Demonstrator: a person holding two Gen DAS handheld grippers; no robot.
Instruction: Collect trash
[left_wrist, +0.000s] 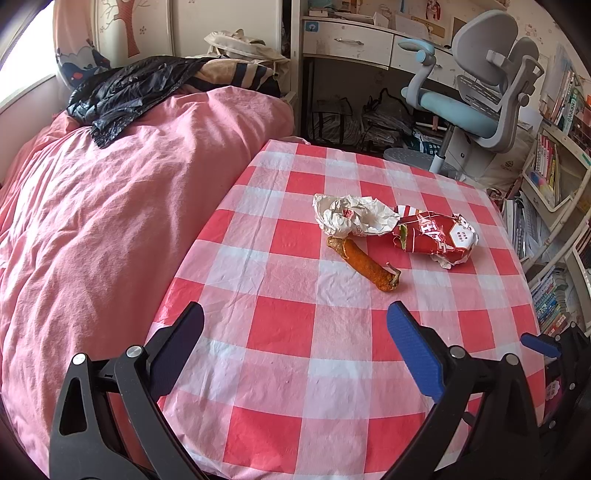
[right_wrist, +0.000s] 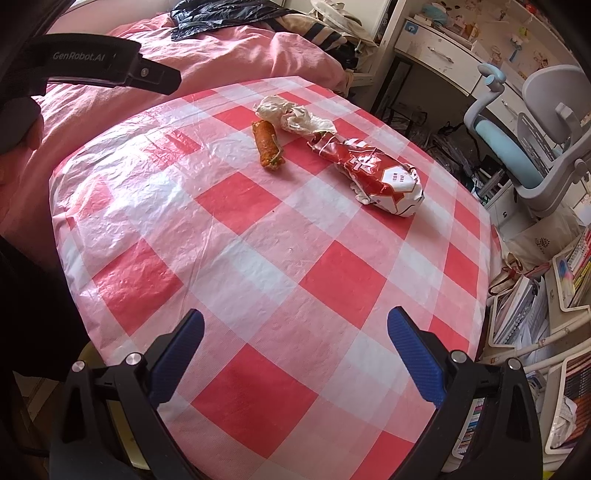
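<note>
Left gripper: we are holding the left gripper (left_wrist: 295, 325) low over the near part of the table with its jaws spread wide and nothing between them, well short of the trash, which reads as an approach pose with room to choose a first piece.
Right gripper: we are carrying the right gripper (right_wrist: 295, 332) the same way, jaws wide and empty, aimed across the checks toward the litter; its blue pad tip is also showing at the left view's right edge.
Trash cluster: we are seeing three pieces lying together on the far half of the table: a crumpled white paper (left_wrist: 351, 218), a red and white food wrapper (left_wrist: 436, 238) touching it, and an orange peel strip (left_wrist: 365, 264) just beside both.
Reason for the grouping: we are judging that the tight cluster lets either gripper reach any piece without crossing the other.
Bin: we are not finding any trash container in either view.
Surface: we are working over a red and white checked plastic tablecloth (right_wrist: 258, 266), wrinkled and glossy, so light pieces may slide when nudged.
Room: we are seeing a bed under a pink duvet (left_wrist: 110, 206) against the table's left side, a black jacket (left_wrist: 122, 92) on it, a grey and blue desk chair (left_wrist: 480, 92) beyond, and crowded bookshelves (left_wrist: 554, 166) on the right.
</note>
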